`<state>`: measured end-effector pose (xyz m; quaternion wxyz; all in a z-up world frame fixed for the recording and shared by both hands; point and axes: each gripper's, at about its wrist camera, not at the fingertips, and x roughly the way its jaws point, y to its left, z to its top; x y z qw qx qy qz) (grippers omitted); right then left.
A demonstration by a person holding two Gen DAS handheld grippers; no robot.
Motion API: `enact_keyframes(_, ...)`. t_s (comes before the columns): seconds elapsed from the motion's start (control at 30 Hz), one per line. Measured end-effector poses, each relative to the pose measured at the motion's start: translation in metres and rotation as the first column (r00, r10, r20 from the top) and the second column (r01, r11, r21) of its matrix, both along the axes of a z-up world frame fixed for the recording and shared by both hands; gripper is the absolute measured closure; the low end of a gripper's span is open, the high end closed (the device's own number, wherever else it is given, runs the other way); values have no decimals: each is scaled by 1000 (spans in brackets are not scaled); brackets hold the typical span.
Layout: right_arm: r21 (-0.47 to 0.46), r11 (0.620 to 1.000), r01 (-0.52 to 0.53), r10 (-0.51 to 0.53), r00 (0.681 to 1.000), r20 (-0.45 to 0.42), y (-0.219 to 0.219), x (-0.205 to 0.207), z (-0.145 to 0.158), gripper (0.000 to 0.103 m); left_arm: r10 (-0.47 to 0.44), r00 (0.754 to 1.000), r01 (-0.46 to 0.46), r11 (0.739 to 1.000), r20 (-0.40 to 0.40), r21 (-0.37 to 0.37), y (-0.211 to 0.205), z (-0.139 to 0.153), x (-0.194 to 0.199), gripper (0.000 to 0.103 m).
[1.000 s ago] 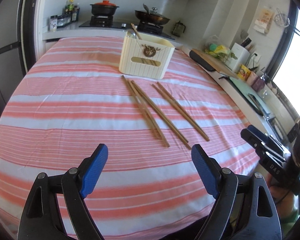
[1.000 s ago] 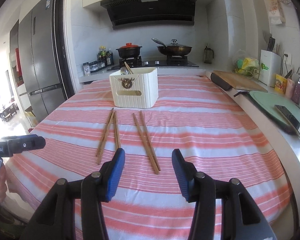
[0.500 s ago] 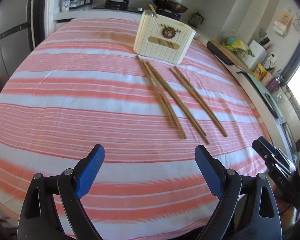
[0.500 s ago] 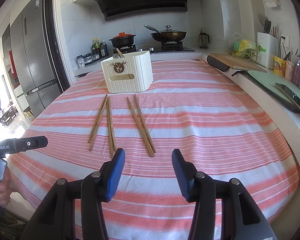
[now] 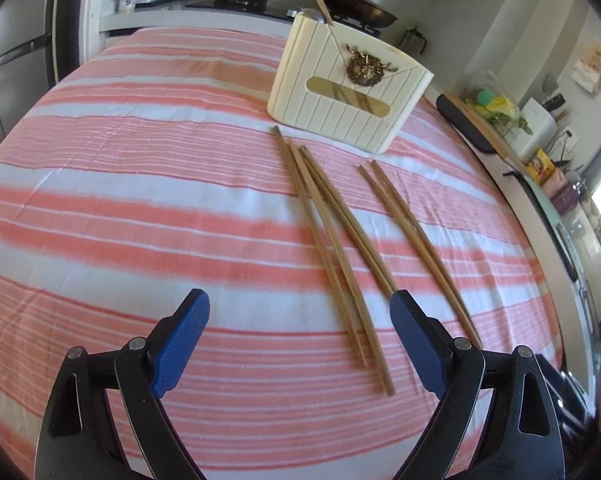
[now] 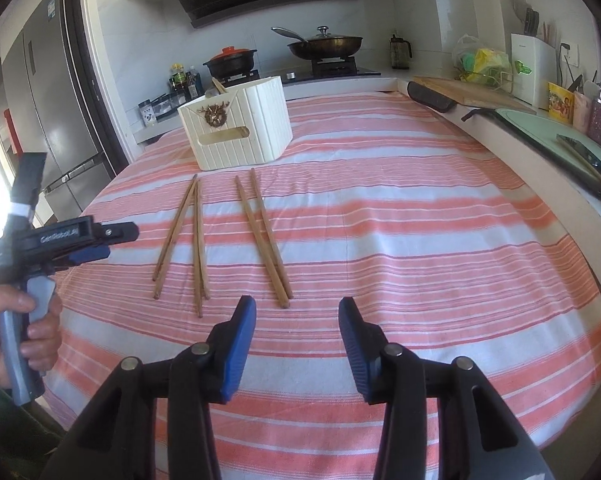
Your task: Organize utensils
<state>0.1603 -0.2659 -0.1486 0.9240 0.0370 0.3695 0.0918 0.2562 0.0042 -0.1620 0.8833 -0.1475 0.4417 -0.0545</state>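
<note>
— While you hold both tools over the striped cloth, how do your jaws stand?

— Your left gripper (image 5: 300,312) is spread wide with nothing between its blue pads (image 5: 180,340). Your right gripper (image 6: 296,320) is parted too, and bare. Neither touches a chopstick.

— Where are the chopsticks, counted from the cream utensil holder (image 5: 346,88)?

— They all lie flat on the tablecloth (image 5: 140,200) on the near side of the holder, far ends just short of its front wall. You have two groups. The left bundle of chopsticks (image 5: 328,240) holds several sticks, close together at the holder's end; in the right wrist view the same bundle (image 6: 188,236) fans apart toward you. The right pair of chopsticks (image 5: 412,236) lies beside it, apart from the bundle, its two sticks nearly parallel (image 6: 264,236).

— And against your jaws?

— The bundle's near tips reach in between your left pads, closer to the right one. The pair's near ends (image 6: 284,300) stop just ahead of your right gripper's opening.

— Anything in the holder?

— A wooden handle (image 5: 323,10) leans out of its far corner. You can see your left hand (image 6: 16,332) gripping the tool's handle, left of the holder.
</note>
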Motion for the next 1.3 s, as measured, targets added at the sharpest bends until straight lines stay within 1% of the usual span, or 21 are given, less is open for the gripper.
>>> enact_keyframes(0.07, 6, 1000, -1, 1, 1000, 0, 1, -1, 1, 59, 18, 1000, -18, 999, -1, 37, -2, -3, 8, 11)
enact_keyframes(0.23, 8, 1000, 2, -2, 1000, -1, -1, -2, 2, 59, 40, 999, -38, 995, -20, 94, -6, -14, 18, 11)
enact_keyframes(0.47, 11, 1000, 4, -4, 1000, -4, -3, -3, 2, 59, 31, 999, -27, 979, -15, 201, -19, -19, 26, 11)
enact_keyframes(0.57, -5, 1000, 1, -1, 1000, -8, -3, 3, 3, 59, 28, 1000, -25, 978, -12, 206, -18, -18, 30, 11)
enact_keyframes(0.6, -17, 1000, -4, 4, 1000, -10, -3, 8, 4, 59, 27, 1000, -24, 979, -13, 203, -17, -18, 30, 12)
enact_keyframes(0.67, -62, 997, -33, 30, 998, -46, -1, 25, 1, 61, 29, 1000, -26, 976, -11, 216, -17, -18, 28, 20)
enact_keyframes(0.7, -83, 995, -54, 47, 996, -80, 0, 35, -3, 66, 25, 1000, -23, 973, -7, 230, -18, -18, 28, 24)
enact_keyframes(0.73, -85, 993, -76, 66, 992, -109, 1, 46, -6, 75, 18, 1000, -17, 972, -4, 235, -20, -18, 27, 29)
enact_keyframes(0.77, -71, 993, -98, 88, 988, -128, 2, 54, -8, 78, 11, 1000, -11, 972, -1, 235, -20, -17, 26, 31)
enact_keyframes(0.8, -55, 992, -114, 105, 985, -139, 3, 62, -10, 79, 9, 1000, -9, 972, 0, 237, -21, -17, 25, 35)
enact_keyframes(0.83, -48, 991, -127, 119, 982, -145, 5, 69, -11, 82, 6, 1000, -6, 971, 0, 239, -21, -16, 24, 40)
enact_keyframes(0.9, -44, 986, -161, 153, 976, -154, 12, 82, -12, 83, -4, 1000, 4, 970, 0, 241, -21, -15, 22, 46)
enact_keyframes(1.0, -70, 980, -185, 169, 968, -187, 22, 99, -18, 83, -12, 1000, 12, 969, -3, 247, -20, -15, 22, 49)
enact_keyframes(1.07, -63, 977, -205, 187, 957, -223, 25, 107, -22, 84, -18, 1000, 18, 968, -4, 252, -20, -15, 22, 49)
enact_keyframes(1.17, -54, 970, -238, 218, 944, -247, 32, 109, -23, 87, -24, 1000, 23, 965, 0, 262, -21, -16, 20, 49)
enact_keyframes(1.2, -66, 967, -246, 223, 942, -253, 35, 109, -23, 87, -24, 1000, 23, 964, 2, 265, -21, -16, 20, 50)
enact_keyframes(1.27, -83, 965, -250, 222, 941, -254, 38, 110, -23, 88, -24, 1000, 22, 962, 4, 271, -22, -16, 19, 54)
enact_keyframes(1.3, -73, 966, -248, 222, 940, -259, 37, 113, -23, 89, -25, 1000, 22, 962, 5, 274, -22, -16, 19, 61)
